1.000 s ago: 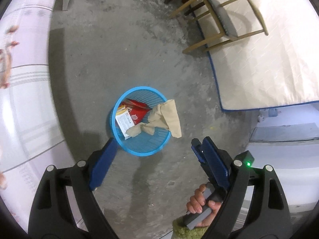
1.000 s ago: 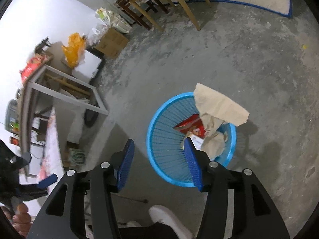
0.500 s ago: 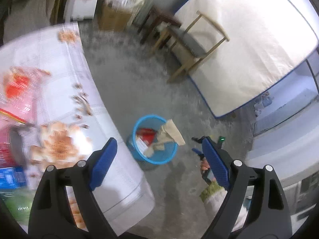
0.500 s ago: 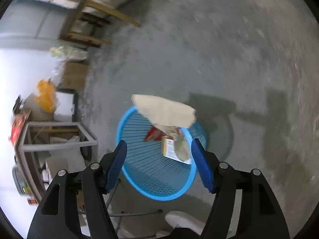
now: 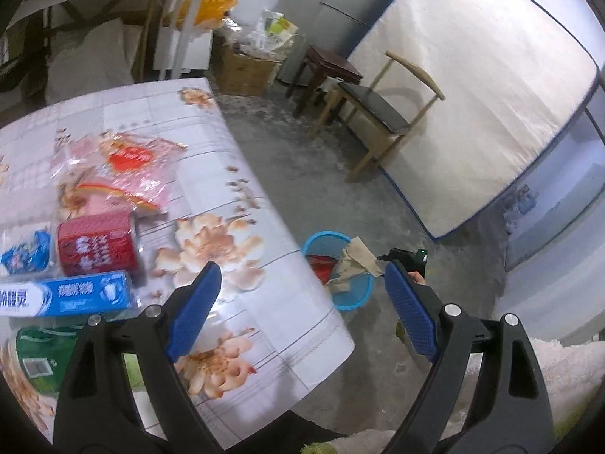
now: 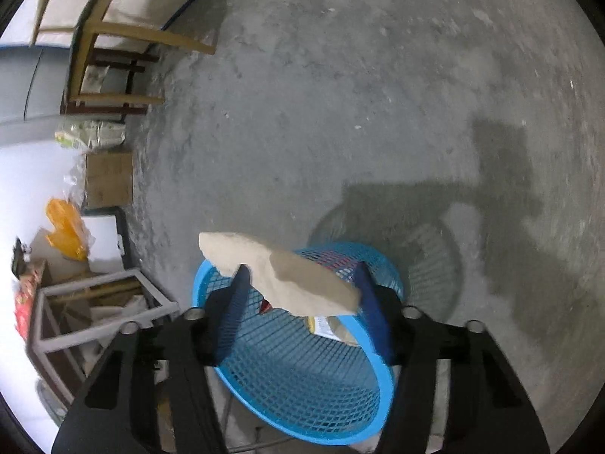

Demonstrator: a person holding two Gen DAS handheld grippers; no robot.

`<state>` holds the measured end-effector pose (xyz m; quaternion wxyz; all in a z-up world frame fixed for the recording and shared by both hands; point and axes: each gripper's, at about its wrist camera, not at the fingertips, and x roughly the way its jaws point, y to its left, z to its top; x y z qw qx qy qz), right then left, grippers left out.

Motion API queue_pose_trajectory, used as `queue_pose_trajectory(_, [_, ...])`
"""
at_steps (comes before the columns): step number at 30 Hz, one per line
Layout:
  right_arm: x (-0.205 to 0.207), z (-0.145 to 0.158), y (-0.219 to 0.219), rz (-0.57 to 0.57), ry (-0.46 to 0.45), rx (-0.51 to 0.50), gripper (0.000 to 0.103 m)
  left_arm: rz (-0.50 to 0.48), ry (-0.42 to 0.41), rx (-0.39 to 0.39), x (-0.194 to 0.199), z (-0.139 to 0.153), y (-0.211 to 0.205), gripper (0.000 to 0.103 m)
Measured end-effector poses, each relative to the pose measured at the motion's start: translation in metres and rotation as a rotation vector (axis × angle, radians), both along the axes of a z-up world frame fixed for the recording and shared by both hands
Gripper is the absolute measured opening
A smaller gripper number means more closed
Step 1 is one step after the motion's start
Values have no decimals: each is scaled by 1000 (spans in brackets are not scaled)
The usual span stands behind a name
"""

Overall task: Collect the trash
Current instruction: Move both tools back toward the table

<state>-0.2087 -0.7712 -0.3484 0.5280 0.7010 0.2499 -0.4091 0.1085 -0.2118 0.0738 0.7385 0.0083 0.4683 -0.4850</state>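
A blue mesh trash basket [image 5: 349,297] stands on the concrete floor beside the table; it fills the lower right wrist view [image 6: 302,370]. Brown crumpled paper [image 6: 280,278] drapes over its rim, with a red wrapper [image 5: 321,265] and a white card inside. My left gripper [image 5: 298,310] is open and empty above the table's corner. My right gripper [image 6: 302,314] is open and empty just above the basket, the paper between its fingers' line of sight. On the table lie a red plastic wrapper [image 5: 124,174], a red can [image 5: 96,244], a blue toothpaste box [image 5: 64,295] and a green packet [image 5: 38,355].
The floral-cloth table [image 5: 227,189] takes up the left. A wooden chair [image 5: 382,113] and a mattress [image 5: 472,106] leaning on the wall stand behind the basket. A cardboard box [image 5: 245,68] and a dark stool [image 5: 325,72] are further back. A metal frame [image 6: 94,317] stands left of the basket.
My left gripper has swung up from over the basket to above the table, bringing the table's items into view. My right gripper has dropped closer to the basket.
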Motion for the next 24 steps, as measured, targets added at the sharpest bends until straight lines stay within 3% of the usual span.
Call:
queue_pose_trajectory(4, [2, 8, 2, 52, 67, -43, 9, 46, 13, 9, 8, -7, 9, 84])
queue_pose_trajectory(6, [1, 13, 3, 65, 79, -72, 6, 59, 1, 17, 9, -9, 11, 84])
queue_pose_trajectory(11, [11, 39, 11, 167, 80, -165, 4, 64, -17, 14, 8, -9, 17, 84])
queue_pose_trajectory(17, [43, 70, 49, 373, 41, -244, 3, 69, -5, -5, 8, -12, 22, 84])
queue_pose_trajectory(24, [73, 71, 103, 550, 80, -246, 4, 83, 18, -21, 9, -17, 31, 84])
